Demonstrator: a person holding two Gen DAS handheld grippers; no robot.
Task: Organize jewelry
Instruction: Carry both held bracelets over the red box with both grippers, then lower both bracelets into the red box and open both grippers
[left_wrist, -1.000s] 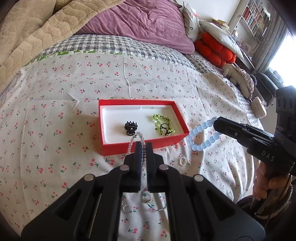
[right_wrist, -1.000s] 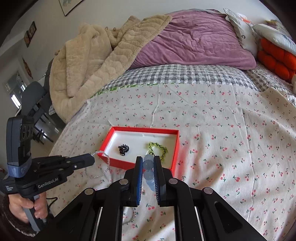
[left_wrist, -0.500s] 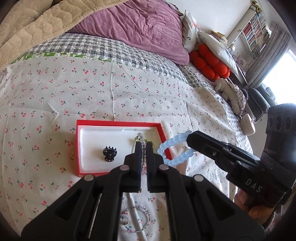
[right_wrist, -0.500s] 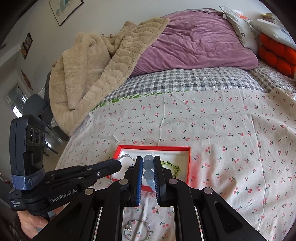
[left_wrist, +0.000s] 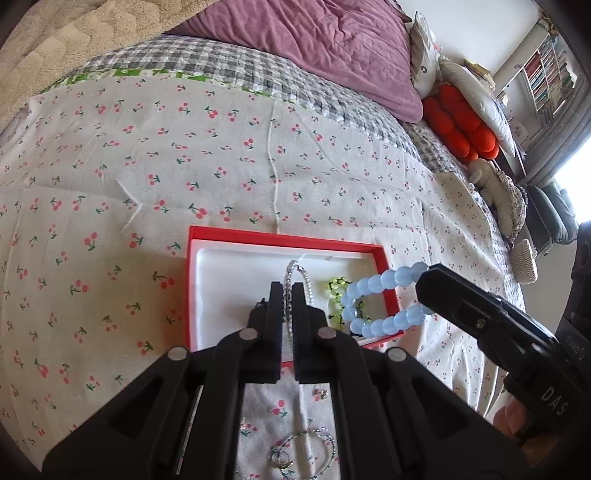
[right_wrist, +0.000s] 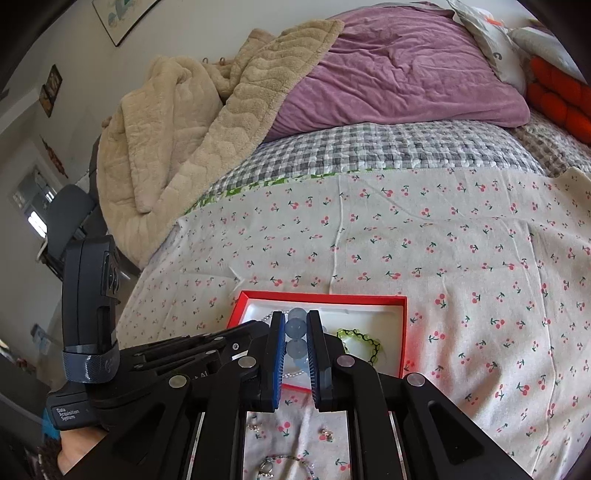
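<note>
Both grippers now over red box (left_wrist: 192, 295): left gripper (left_wrist: 287, 295) pinches silver chain (left_wrist: 295, 267), right gripper (right_wrist: 296, 332) blue beads (right_wrist: 296, 326).

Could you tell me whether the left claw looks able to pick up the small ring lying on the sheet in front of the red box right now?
Probably not: the left claw is shut on a silver bracelet over the red box.

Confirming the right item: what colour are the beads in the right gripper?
Pale translucent blue beads, clearest in the left wrist view.
</note>
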